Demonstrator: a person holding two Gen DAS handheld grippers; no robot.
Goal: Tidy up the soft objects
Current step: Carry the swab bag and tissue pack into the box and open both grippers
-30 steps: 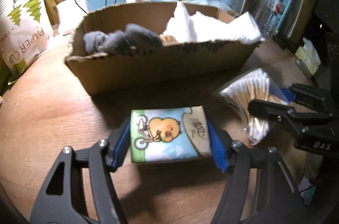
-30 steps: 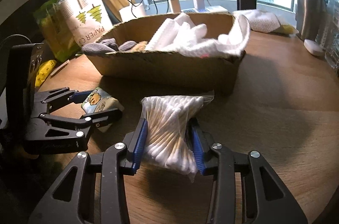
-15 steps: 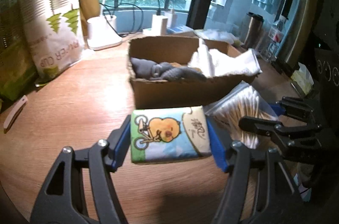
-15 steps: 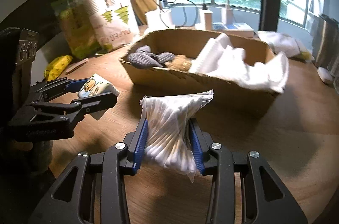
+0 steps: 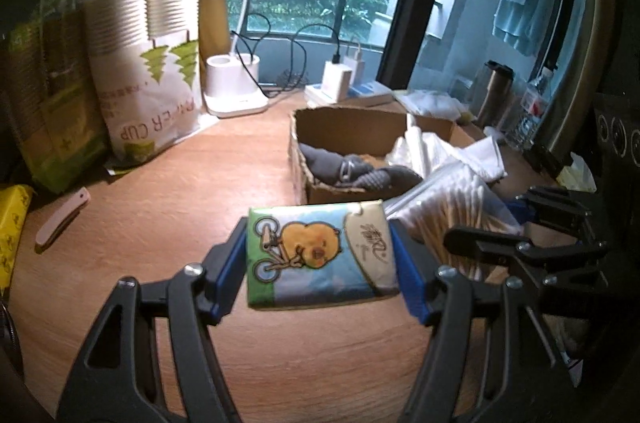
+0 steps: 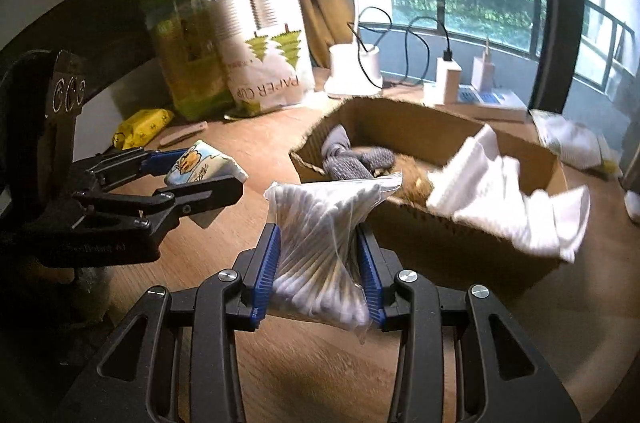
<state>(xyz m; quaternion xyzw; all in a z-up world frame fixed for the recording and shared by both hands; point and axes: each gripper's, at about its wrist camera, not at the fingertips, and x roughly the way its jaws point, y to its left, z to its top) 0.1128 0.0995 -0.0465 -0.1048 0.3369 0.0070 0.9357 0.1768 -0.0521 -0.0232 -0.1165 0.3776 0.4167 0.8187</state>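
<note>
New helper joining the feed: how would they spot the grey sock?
Find the brown cardboard box on the wooden table. The knotted grey knit sock lies in its end nearest the paper-cup bag; everything else inside is white folded cloth or tan.

A: Where did each wrist camera look?
B: Forward along its fingers, close above the table [image 5: 160, 207].
A: Any overlap?
B: Both faced the cardboard box [image 5: 360, 127] [image 6: 452, 239] and window; each glimpsed the other.
</note>
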